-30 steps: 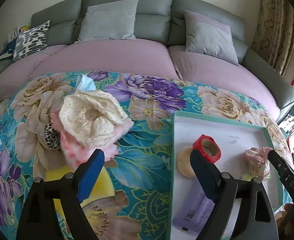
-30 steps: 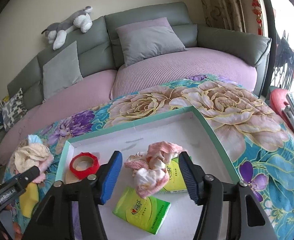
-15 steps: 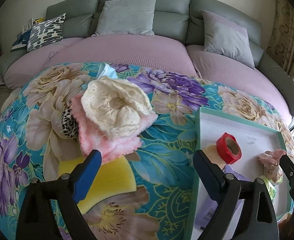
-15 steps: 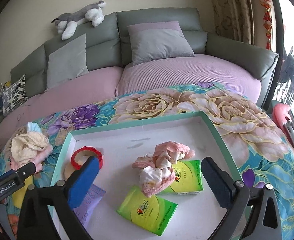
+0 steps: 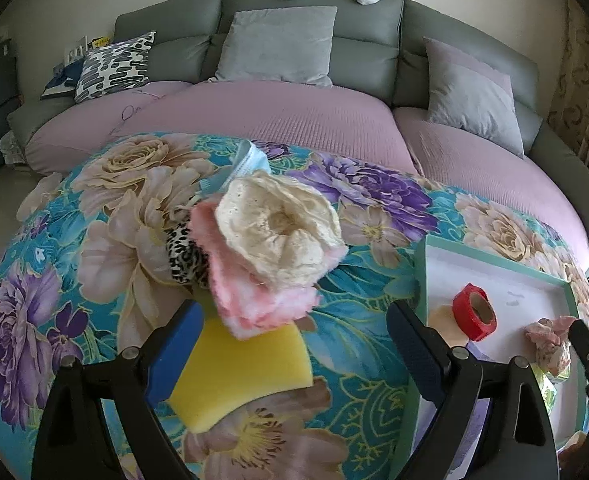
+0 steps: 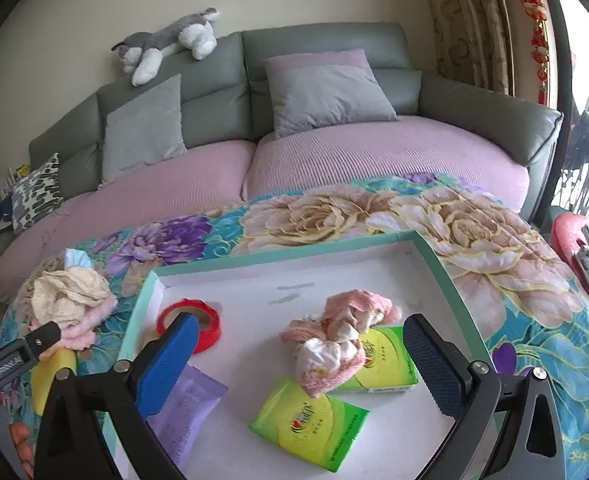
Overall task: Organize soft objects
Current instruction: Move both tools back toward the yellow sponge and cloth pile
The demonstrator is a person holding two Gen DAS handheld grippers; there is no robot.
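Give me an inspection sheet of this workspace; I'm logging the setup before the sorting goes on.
Surface: floral cloth.
Job's things: cream and pink cloth pile on the cloth, partly over a yellow sponge; crumpled pink cloth in the tray, on a green tissue pack.
Clutter: red tape roll, purple packet, second green pack.
Grippers: left gripper open; right gripper open.
Cables: nothing seen.
Surroundings: sofa, cushions, plush dog.
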